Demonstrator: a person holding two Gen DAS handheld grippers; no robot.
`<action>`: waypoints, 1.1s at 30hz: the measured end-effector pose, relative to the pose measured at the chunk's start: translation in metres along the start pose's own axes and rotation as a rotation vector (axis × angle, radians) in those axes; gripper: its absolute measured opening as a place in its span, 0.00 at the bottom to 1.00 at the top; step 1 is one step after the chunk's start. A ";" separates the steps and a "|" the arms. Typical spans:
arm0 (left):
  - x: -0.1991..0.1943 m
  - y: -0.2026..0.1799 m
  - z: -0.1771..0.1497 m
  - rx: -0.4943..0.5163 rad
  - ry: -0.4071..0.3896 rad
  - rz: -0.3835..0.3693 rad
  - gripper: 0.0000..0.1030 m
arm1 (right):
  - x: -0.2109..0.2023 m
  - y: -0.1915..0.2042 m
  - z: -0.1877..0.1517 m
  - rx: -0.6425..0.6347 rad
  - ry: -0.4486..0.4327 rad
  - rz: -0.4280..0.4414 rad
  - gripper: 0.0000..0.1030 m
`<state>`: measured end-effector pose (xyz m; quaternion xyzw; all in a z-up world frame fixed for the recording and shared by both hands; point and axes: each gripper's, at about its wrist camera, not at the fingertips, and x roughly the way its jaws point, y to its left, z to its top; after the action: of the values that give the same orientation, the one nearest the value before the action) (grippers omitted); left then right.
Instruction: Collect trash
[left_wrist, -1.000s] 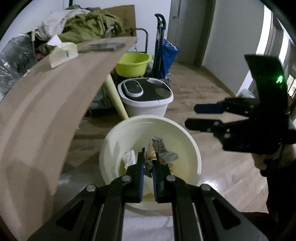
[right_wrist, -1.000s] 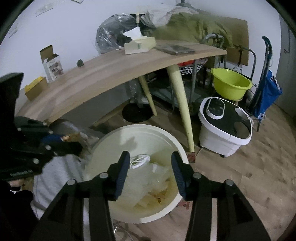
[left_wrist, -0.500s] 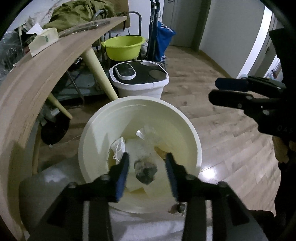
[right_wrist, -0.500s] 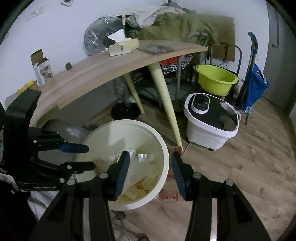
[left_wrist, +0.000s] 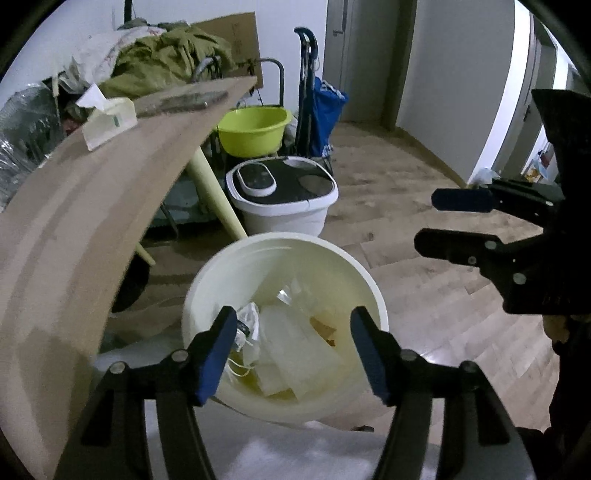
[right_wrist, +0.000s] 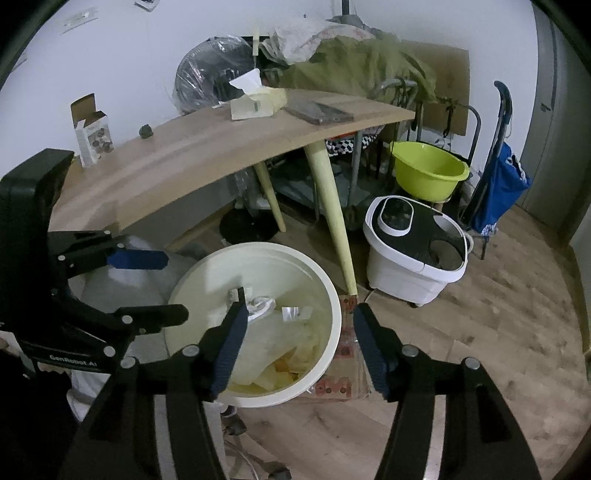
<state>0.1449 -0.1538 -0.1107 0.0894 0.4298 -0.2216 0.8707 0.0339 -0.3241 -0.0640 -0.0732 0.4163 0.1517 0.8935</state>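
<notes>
Trash in a round, smooth cream bin (left_wrist: 284, 251)

Crinkly clear wrappers (left_wrist: 291, 354) lie inside; left gripper (left_wrist: 293, 350) and right gripper (right_wrist: 297, 341) are opening, both empty.

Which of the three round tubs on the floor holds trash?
The cream bin, nearest the open left gripper, holds wrappers. The green basin looks empty; the white foot bath is lidded.

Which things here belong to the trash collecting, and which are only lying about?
Belong to the job:
- white bin, on the floor
- trash in it
- left gripper, opening, empty
- right gripper, opening, empty

Only lying about:
- tissue box on the table
- green basin
- blue trolley bag
</notes>
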 end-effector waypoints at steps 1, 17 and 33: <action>-0.007 0.001 0.000 -0.002 -0.020 0.007 0.62 | -0.002 0.001 0.001 -0.001 -0.005 0.000 0.60; -0.069 0.016 0.002 -0.043 -0.188 0.089 0.67 | -0.035 0.028 0.019 -0.060 -0.080 0.029 0.74; -0.142 0.030 -0.016 -0.172 -0.381 0.225 0.84 | -0.061 0.055 0.040 -0.145 -0.152 0.085 0.74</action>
<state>0.0719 -0.0783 -0.0101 0.0187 0.2623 -0.0986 0.9597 0.0081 -0.2750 0.0080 -0.1083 0.3379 0.2241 0.9077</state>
